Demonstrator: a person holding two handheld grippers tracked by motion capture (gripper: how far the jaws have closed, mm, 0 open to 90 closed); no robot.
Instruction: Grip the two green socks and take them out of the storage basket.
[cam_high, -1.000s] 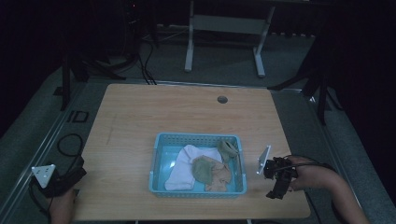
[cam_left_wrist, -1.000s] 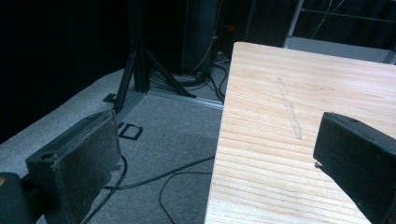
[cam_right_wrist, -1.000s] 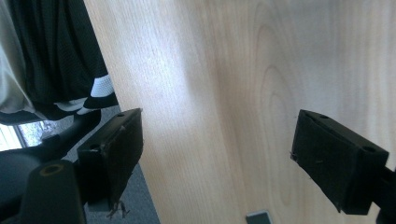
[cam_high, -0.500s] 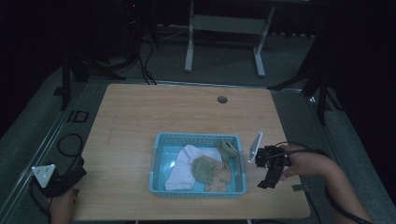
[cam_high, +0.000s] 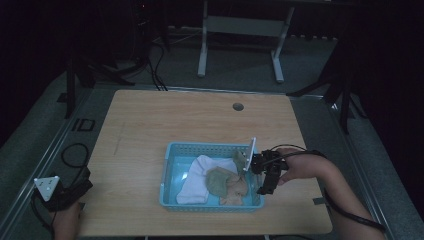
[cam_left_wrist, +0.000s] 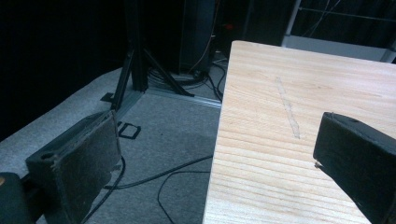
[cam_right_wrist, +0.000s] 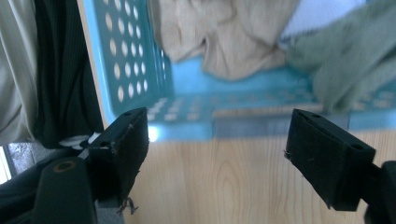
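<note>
The right hand-held gripper (cam_high: 264, 172), jaws wide apart and empty, hovers at the blue basket's (cam_high: 170, 175) right wall; it should clear the rim before closing on the tan cloth (cam_right_wrist: 224, 32).

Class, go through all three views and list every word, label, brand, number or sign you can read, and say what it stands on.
None can be read.
The blue basket, the cloths in it, the wooden table and both grippers, left and right, bear no legible print.
A small dark frame-shaped mark on the floor shows no lettering.
</note>
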